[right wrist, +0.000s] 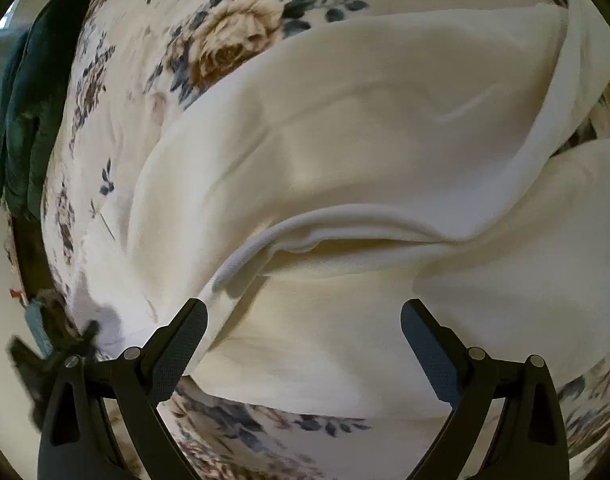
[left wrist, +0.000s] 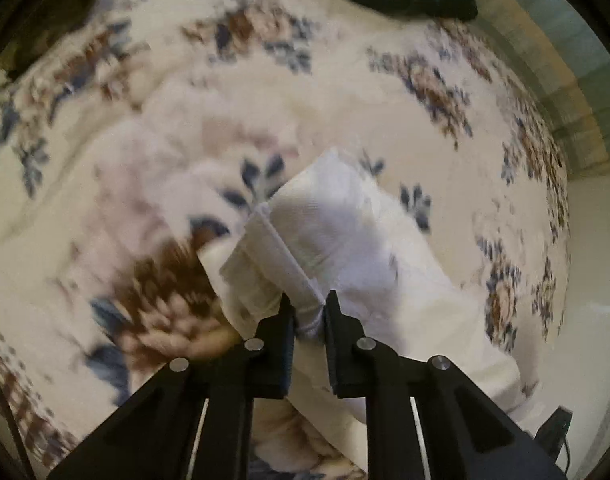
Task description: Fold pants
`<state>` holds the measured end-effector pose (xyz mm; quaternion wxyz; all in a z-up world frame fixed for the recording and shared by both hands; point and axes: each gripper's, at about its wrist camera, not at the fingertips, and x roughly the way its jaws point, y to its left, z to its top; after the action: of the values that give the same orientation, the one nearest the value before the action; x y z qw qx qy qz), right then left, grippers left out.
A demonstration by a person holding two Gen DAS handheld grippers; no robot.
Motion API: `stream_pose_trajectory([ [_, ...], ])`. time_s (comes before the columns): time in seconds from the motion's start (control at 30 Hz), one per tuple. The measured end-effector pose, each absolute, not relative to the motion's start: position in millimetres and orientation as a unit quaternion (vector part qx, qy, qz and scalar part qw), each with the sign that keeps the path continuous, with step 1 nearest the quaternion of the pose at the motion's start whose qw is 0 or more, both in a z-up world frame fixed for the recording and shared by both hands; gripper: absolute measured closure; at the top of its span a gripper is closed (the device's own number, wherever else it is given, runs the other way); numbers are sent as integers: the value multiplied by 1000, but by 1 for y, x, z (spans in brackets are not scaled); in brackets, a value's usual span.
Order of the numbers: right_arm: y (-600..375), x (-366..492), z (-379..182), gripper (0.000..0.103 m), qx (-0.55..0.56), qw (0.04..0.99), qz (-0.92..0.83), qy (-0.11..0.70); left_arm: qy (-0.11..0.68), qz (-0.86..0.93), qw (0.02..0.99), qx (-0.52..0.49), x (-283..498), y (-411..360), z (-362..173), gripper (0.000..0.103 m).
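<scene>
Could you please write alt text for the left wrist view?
The left gripper, jaws shut, pinches an edge of the white fabric pants and holds it above a cream floral-print bedspread. The picture is motion-blurred.

The setting was a home, most likely a bedroom. A soft, cream floral bedspread (left wrist: 385, 92), printed with brown roses and blue-grey leaves, covered a bed-like expanse that filled both views. A dark teal quilted garment or cushion (right wrist: 21, 120) lay at its far edge. White pants (right wrist: 345, 140) were spread loosely on the bedspread. Beyond the edge, a pale wall and a strip of tiled or panelled flooring (left wrist: 561, 80) appeared, blurred.
</scene>
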<state>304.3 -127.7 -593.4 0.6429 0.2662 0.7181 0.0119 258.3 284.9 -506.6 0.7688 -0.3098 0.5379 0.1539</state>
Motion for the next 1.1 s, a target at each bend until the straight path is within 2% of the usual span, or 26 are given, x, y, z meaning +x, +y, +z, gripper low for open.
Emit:
stream_pose_trajectory([
  [0.17,-141,297,-600,4,287,632,-2,720,577,184,728,-323,270,319,-561,90],
  [0.23,-149,293,-600,4,301,629,-6,716,581,180,732,-308,269,316,-556,86],
  [0.37,-179,293,-579,4,340,642,-11,687,613,200,731,-225,260,292,-525,66],
  [0.43,-205,296,-565,4,359,655,-25,665,630,234,725,-154,250,278,-510,62],
  [0.47,-221,298,-558,4,369,660,-38,653,629,242,728,-127,243,272,-504,54],
  [0.5,-235,301,-553,4,376,664,-48,645,627,248,733,-93,236,259,-497,39],
  [0.53,-252,304,-549,4,383,667,-63,636,626,247,737,-73,231,254,-495,30],
  [0.57,-265,308,-547,4,385,669,-74,631,626,247,738,-54,229,246,-492,16],
  [0.77,-329,356,-558,4,351,675,-137,634,619,189,761,47,249,158,-491,14],
  [0.83,-341,375,-570,13,329,676,-147,643,623,139,767,65,261,116,-502,14],
  [0.87,-344,386,-578,13,320,671,-149,652,625,121,767,77,265,99,-508,14],
  [0.93,-352,400,-593,29,309,663,-159,663,632,83,764,102,274,64,-522,14],
  [0.97,-353,407,-601,33,299,657,-161,673,632,70,763,117,277,50,-529,14],
  [1.0,-354,412,-610,58,286,650,-166,685,635,61,758,133,278,38,-536,14],
  [1.03,-357,413,-614,88,284,647,-172,687,639,55,754,142,280,30,-538,14],
  [1.1,-362,408,-611,92,298,649,-176,678,651,44,743,153,281,19,-551,14],
])
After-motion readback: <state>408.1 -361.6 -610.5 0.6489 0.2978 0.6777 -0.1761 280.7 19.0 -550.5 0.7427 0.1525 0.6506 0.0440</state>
